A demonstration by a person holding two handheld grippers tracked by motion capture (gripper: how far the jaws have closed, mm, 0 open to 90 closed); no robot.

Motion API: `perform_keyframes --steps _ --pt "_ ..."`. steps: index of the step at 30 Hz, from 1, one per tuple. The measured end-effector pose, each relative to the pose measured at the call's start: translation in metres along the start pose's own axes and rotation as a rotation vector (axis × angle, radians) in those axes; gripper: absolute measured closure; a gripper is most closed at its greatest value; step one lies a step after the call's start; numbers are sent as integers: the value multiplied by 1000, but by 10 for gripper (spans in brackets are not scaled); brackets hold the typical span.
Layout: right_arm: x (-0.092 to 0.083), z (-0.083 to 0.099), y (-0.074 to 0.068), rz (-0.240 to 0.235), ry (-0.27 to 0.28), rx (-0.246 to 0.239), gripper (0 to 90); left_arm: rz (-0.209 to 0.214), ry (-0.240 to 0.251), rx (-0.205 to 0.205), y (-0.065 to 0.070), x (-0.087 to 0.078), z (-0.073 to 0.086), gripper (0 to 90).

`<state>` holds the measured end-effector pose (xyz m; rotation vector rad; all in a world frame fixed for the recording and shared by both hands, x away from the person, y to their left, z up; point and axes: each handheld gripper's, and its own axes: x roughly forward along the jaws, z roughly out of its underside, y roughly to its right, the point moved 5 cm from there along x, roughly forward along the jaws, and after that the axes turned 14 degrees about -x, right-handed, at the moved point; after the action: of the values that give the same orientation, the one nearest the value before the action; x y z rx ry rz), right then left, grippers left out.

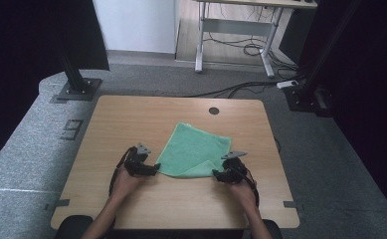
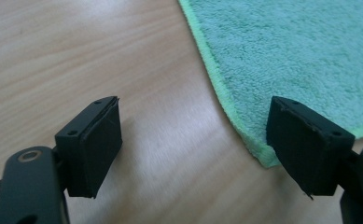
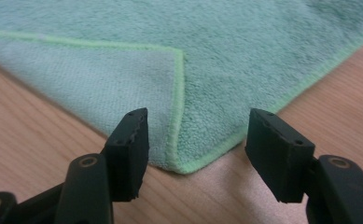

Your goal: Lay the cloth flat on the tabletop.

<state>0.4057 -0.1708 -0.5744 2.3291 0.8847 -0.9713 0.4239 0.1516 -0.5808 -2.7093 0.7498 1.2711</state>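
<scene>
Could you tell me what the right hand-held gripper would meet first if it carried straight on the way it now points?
Most likely the green cloth: the right hand-held gripper has its open jaws either side of the cloth's near, folded-over corner, so that corner would enter first.

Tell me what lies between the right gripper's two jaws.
In the right gripper view, the near corner of the green cloth, with its folded-over flap, lies between the open jaws of the right gripper, on the wooden table.
</scene>
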Motion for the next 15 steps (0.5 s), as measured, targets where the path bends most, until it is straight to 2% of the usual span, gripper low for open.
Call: perform_keyframes --steps 6,11,15 --pt "4 -2 4 19 0 6 361 15 -7 13 5 -10 12 185" --pt "8 -5 7 33 0 11 351 33 3 -3 9 -15 21 186" --pt "12 -9 10 49 -6 8 350 36 4 4 14 -19 27 184"
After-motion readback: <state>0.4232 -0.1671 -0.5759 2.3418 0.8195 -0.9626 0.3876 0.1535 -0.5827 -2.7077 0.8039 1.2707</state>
